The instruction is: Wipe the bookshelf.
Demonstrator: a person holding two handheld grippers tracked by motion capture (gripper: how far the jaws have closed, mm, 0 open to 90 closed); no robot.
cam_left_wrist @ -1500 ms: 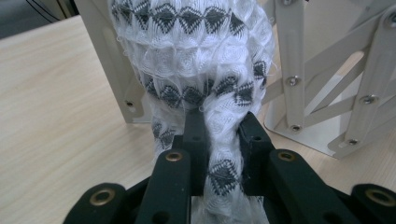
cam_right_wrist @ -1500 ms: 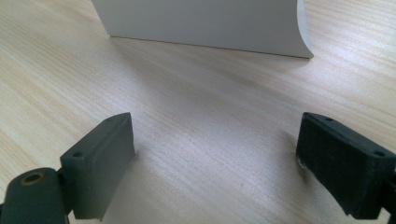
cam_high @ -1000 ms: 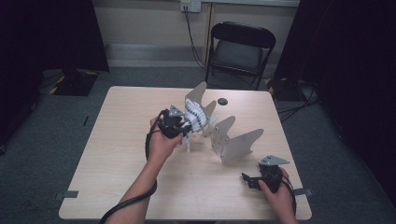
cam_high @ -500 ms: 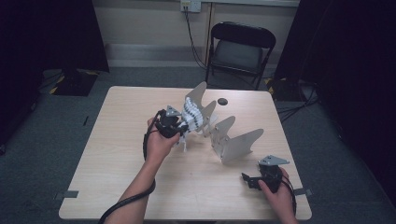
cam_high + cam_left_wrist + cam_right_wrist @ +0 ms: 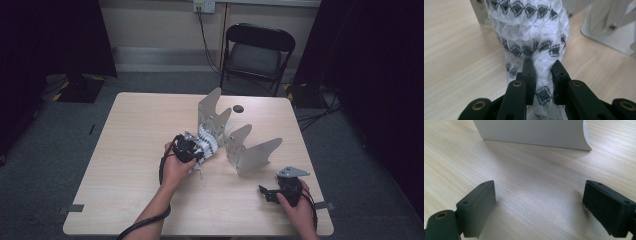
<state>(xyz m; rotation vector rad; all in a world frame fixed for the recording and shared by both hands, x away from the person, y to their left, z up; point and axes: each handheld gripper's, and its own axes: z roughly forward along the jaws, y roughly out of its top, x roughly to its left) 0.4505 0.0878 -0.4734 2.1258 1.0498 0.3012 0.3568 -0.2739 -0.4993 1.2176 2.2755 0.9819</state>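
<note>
At the table's near edge, the right gripper (image 5: 270, 192) is rested low on the wood, its jaws spread wide and empty, facing a pale fin of the metal rack (image 5: 534, 133). Farther in, the left gripper (image 5: 541, 75) is clamped on a white sock with black diamonds (image 5: 531, 30), which is draped against the rack (image 5: 235, 145) at the centre of the wooden table (image 5: 125, 150). Beyond, a small black disc (image 5: 238, 108) is seen near the far edge, with a folding chair (image 5: 257, 52) behind on grey carpet.
</note>
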